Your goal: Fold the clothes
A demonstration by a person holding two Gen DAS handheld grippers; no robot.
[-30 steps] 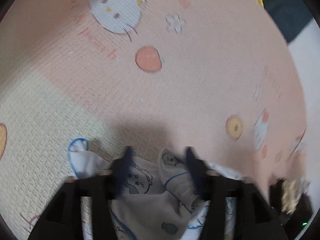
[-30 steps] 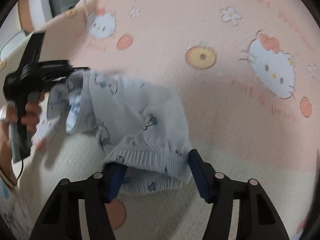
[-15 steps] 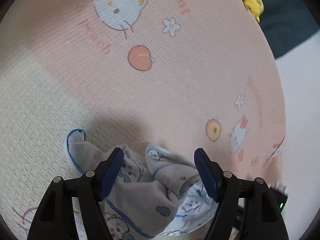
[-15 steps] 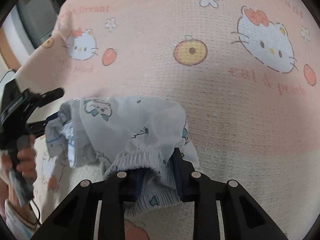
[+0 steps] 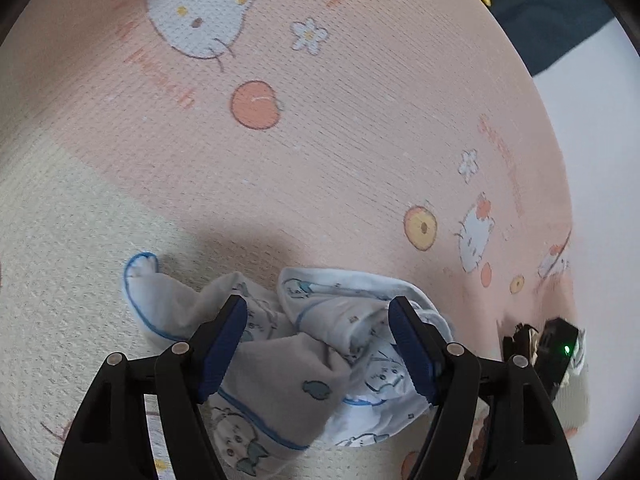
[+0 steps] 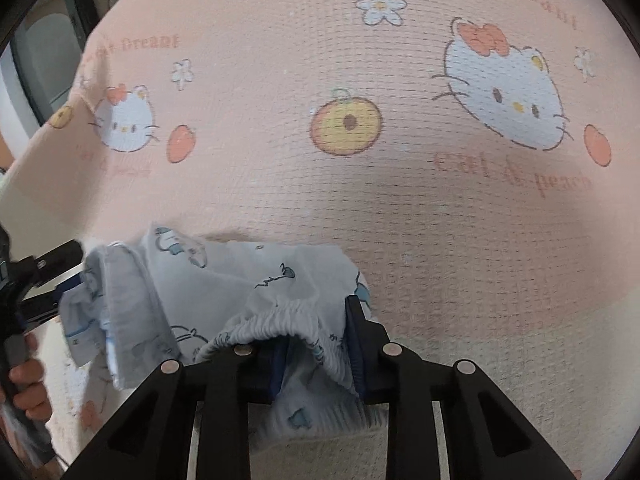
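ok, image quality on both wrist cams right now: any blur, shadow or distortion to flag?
Left wrist view: sharp, strong fisheye bending of the blanket print, dark vignette in the corners, soft shadow just beyond the garment. Right wrist view: centre crisp, but the left edge smears around the hand and the garment's far end; same barrel distortion, no glare.

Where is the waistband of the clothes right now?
In the right wrist view, the waistband is bottom centre, pinched in the right gripper, above the cream part of the blanket.
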